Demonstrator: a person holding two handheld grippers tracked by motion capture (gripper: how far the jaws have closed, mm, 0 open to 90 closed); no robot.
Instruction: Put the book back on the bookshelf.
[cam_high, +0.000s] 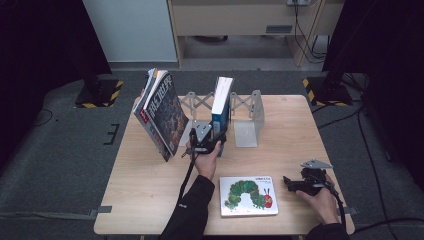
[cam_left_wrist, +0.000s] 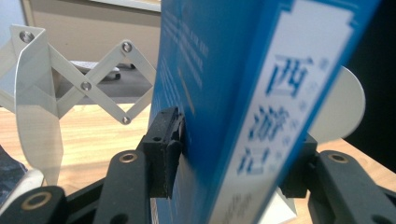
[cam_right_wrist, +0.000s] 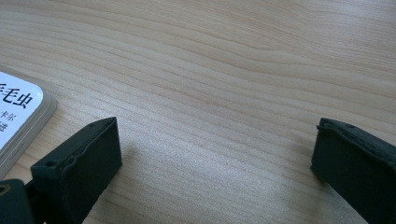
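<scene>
Books (cam_high: 161, 114) lean at ten o'clock on the desk (cam_high: 145, 180). Centre, the left hand-held gripper (cam_high: 216, 141) clamps the upright blue book (cam_high: 221, 107) in the rack (cam_high: 248, 114). At four o'clock, the right hand-held gripper (cam_high: 290, 183) rests with jaws apart beside the caterpillar book (cam_high: 248, 195).

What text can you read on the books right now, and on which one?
"西游记" down the spine of the blue book.
"毛虫" on the corner of the caterpillar book; smaller characters under it are cut off.
Large title on the dark book: too blurred to read.
Fine print on the blue book's cover: too blurred.
</scene>
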